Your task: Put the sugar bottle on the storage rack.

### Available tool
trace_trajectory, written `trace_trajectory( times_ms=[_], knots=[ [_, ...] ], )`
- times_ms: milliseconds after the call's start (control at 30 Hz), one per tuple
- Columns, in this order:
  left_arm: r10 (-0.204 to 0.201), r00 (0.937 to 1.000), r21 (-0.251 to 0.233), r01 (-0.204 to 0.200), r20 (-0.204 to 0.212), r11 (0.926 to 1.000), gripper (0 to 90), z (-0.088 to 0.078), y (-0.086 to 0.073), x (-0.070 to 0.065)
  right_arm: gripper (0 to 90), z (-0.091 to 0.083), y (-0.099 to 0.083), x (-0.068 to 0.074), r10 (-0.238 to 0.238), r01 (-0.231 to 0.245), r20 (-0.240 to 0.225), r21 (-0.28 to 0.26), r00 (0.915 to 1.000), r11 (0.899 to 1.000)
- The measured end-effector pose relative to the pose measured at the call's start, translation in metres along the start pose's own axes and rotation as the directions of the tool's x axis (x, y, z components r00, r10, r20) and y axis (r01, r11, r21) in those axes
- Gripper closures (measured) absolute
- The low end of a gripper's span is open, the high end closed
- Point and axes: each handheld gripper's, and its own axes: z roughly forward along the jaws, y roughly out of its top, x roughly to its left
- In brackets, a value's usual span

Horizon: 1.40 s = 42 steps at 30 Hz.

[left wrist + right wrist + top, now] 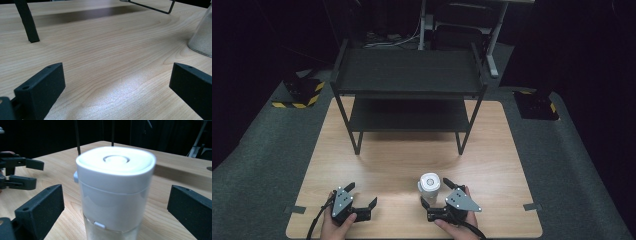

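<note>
A: Item one, the right tool (pixel 435 192). State?

B: Jaws spread wide, one on either side of the white-lidded canister (pixel 429 186), neither touching it. In the right gripper view the canister (pixel 115 192) stands upright between the two black jaws, close to the camera.

A: Canister location?

B: Front right part of the tabletop (pixel 412 165), well in front of the black two-tier shelf rack (pixel 409 95). Clear lower body, tall white lid, a small tab on the lid's side.

A: Item two, the left tool (pixel 361 195).

B: Also spread, holding nothing, resting low near the front left edge. Its own view shows bare wood between the jaws, a rack leg (pixel 27 21) ahead, and the canister's clear base (pixel 201 37) off to the side.

A: Risks?

B: Judgement only. The jaws sit level with the lid rather than the body; closing there could pinch the lid's smooth curve, so the canister slips or the lid lifts off. An off-centre approach might let one jaw strike first and tip the canister. If the rack is the destination, a tall item may clip the upper tier on entry.
</note>
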Motion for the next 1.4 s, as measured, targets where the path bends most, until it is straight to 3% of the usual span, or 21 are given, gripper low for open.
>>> trace_trajectory(
  times_ms=[300,533,1000,1400],
  knots=[
    [0.001,1.0,-0.002,-0.001,0.001,1.0,0.5,-0.001,0.0,0.0,19.8,0.015,-0.015,0.023,0.0,0.004,0.099,-0.041,0.9951,0.999],
    [0.002,1.0,-0.003,-0.002,0.001,1.0,0.5,-0.001,-0.001,0.0,28.8,0.016,-0.019,0.031,0.008,0.0,0.119,-0.069,0.9929,0.998],
    [0.003,1.0,-0.001,-0.003,-0.006,1.0,0.5,0.0,0.0,-0.001,29.6,0.015,-0.017,0.034,0.013,-0.004,0.13,-0.067,0.9914,0.998],
    [0.011,0.9999,0.009,-0.011,-0.003,0.9999,0.5,0.0,0.001,-0.001,29.7,0.011,0.003,0.025,0.026,-0.019,0.137,-0.056,0.9902,0.998]
  ],
)
